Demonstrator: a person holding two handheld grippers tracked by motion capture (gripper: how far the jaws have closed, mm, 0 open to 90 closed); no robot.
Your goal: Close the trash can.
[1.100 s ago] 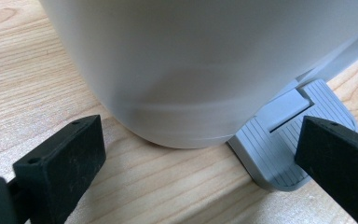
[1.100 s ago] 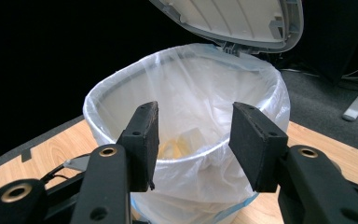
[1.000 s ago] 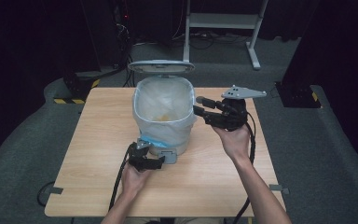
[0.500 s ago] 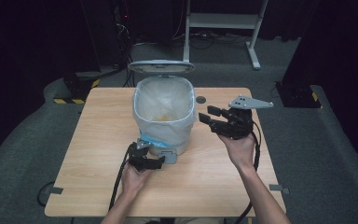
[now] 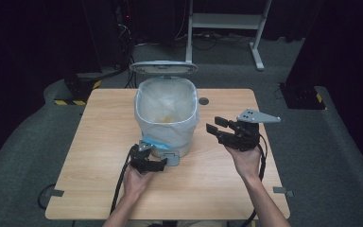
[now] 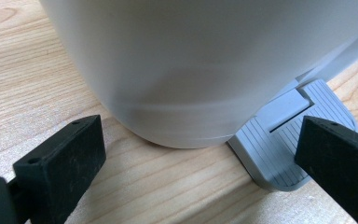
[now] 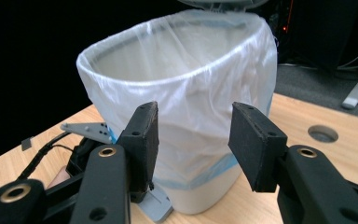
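Note:
A white pedal bin (image 5: 168, 127) lined with a clear plastic bag stands mid-table, its grey lid (image 5: 163, 67) raised at the back. Something yellowish (image 5: 168, 118) lies inside. My left gripper (image 5: 158, 163) rests low at the bin's front foot, open. In the left gripper view (image 6: 200, 140) its jaws stand wide apart, one beside the bin's base (image 6: 191, 60) and the other over the grey ribbed pedal (image 6: 279, 140). Whether it presses the pedal I cannot tell. My right gripper (image 5: 213, 125) hovers to the right of the bin, open and empty. The right gripper view (image 7: 193, 116) faces the bagged wall (image 7: 186, 70).
The wooden table (image 5: 104, 137) has a round cable hole (image 5: 203, 100) behind the bin on the right. Bare wood lies on both sides of the bin. Beyond the far edge are a white desk frame (image 5: 227, 21) and dark equipment (image 5: 307, 94) on grey floor.
My right gripper has come down from beside the bin's rim and drawn a little to the right and nearer the person, jaws the same width. The left hand and the bin have stayed put.

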